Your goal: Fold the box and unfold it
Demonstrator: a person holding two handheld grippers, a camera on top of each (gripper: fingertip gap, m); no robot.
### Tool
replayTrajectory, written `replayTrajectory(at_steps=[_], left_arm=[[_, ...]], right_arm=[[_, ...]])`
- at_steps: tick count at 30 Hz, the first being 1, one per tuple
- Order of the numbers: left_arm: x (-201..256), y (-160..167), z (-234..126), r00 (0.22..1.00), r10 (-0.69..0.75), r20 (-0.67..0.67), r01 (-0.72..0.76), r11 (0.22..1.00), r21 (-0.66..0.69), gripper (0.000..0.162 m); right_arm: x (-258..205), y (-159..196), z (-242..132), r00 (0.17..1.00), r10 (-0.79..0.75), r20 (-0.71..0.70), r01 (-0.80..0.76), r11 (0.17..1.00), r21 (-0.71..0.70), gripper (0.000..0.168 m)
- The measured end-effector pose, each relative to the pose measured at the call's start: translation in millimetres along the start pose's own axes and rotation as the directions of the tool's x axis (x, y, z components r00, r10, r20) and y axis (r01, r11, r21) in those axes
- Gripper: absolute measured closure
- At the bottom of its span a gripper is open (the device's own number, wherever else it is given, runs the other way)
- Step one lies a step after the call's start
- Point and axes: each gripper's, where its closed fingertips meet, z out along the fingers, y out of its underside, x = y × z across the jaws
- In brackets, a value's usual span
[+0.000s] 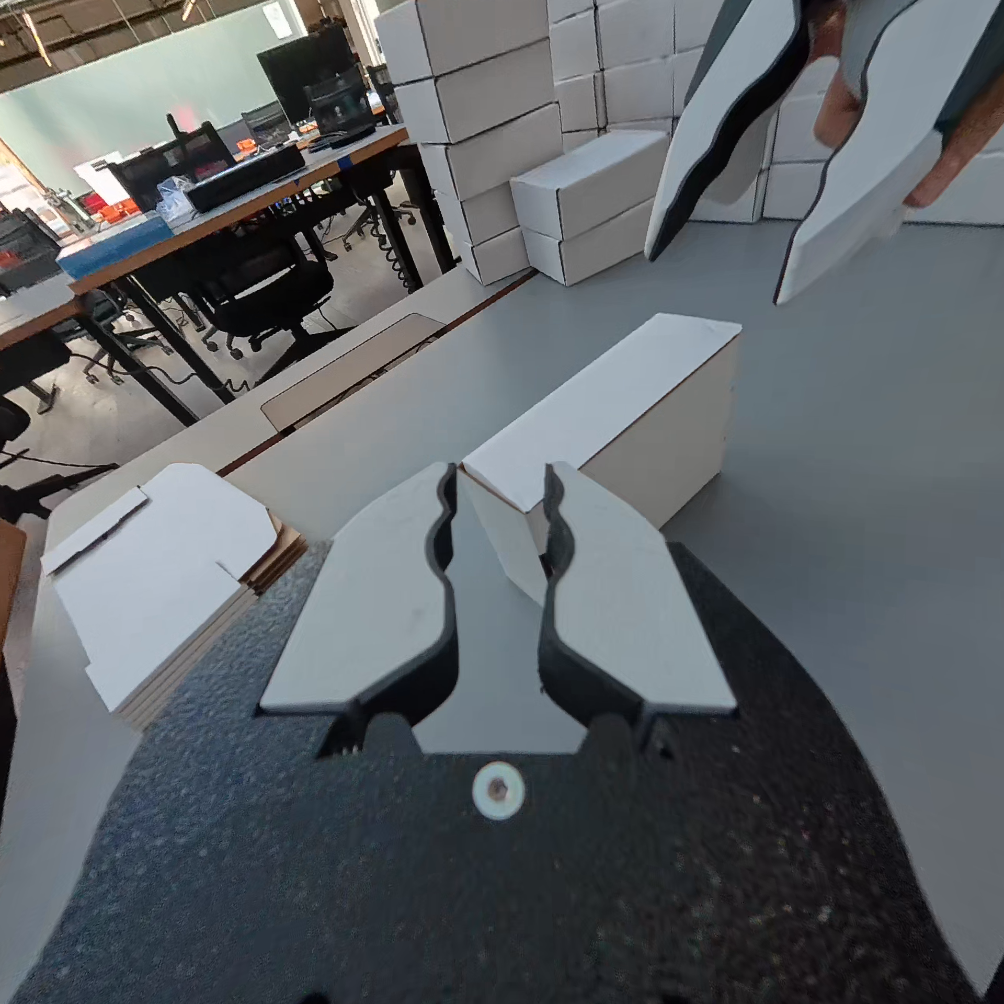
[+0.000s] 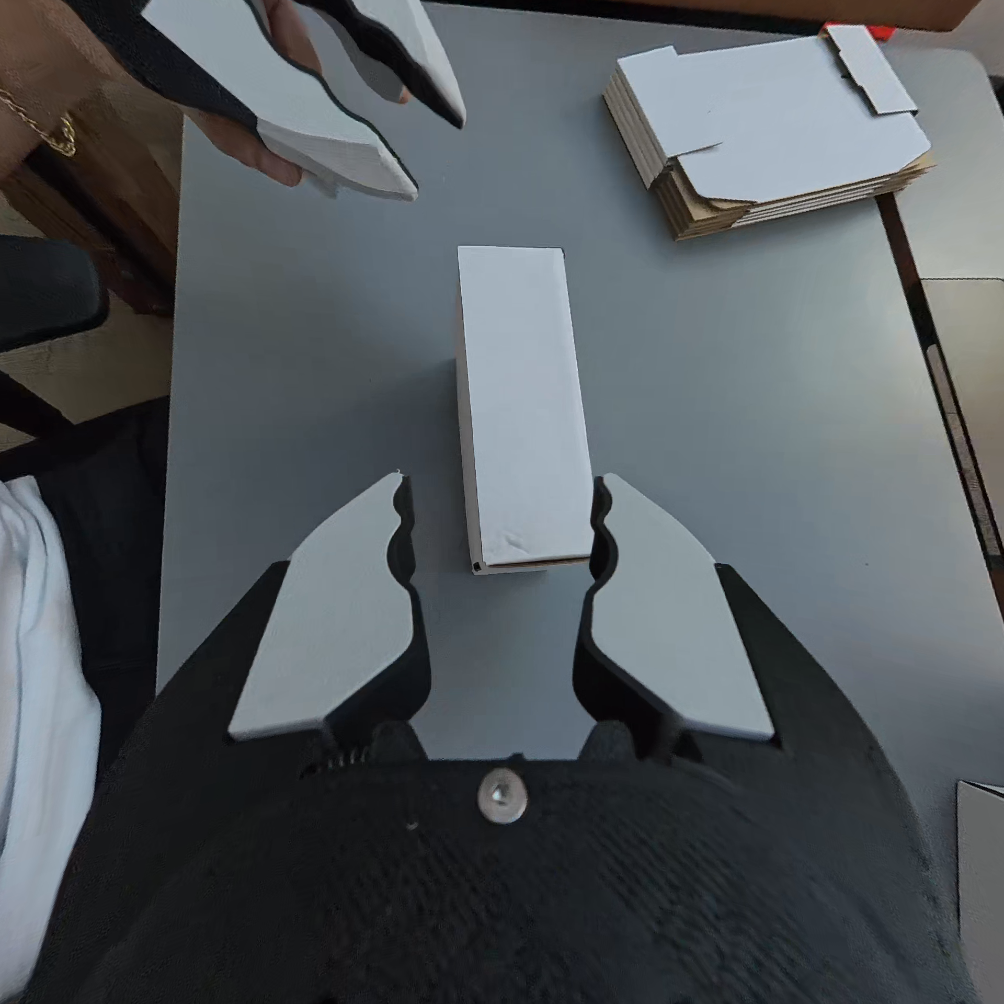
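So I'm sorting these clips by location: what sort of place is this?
Probably an open-plan office or lab workspace used for packing: rows of desks with monitors and office chairs, plus a wall of stacked white boxes beside the grey table.

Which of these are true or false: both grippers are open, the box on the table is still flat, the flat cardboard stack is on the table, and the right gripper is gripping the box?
1. Both grippers are open. True: the left gripper and right gripper show gaps between their fingers.
2. The box is flat. False: it stands folded and closed.
3. The stack of flat blanks lies on the table. True.
4. The right gripper grips the box. False: it holds nothing.
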Motion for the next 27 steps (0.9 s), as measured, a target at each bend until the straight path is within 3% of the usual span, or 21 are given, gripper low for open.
replayTrajectory(at_steps=[3,5,12,19,23,27], left_arm=[[-4,0,-7,0.994,-0.102,0.045,0.101,0.995,0.014,0.111],[1,4,-8,0.992,-0.118,0.048,0.117,0.993,0.007,0.108],[14,33,-9,0.990,-0.138,0.040,0.142,0.984,-0.107,0.098],[18,37,-12,0.970,-0.245,0.007,0.244,0.966,-0.084,0.093],[20,33,-13,0.955,-0.295,-0.031,0.294,0.955,-0.039,0.091],[19,38,-13,0.956,-0.292,-0.022,0.291,0.956,-0.049,0.092]], right_arm=[[7,-5,20,0.999,-0.023,0.049,0.030,0.989,-0.146,0.089],[8,-5,36,0.996,-0.030,0.086,0.049,0.972,-0.229,0.081],[7,-7,76,0.988,-0.031,0.150,0.087,0.921,-0.380,0.093],[8,0,94,0.981,-0.045,0.188,0.128,0.879,-0.459,0.090],[2,6,98,0.967,0.000,0.255,0.128,0.865,-0.485,0.103],[3,5,99,0.968,-0.002,0.250,0.123,0.876,-0.467,0.104]])
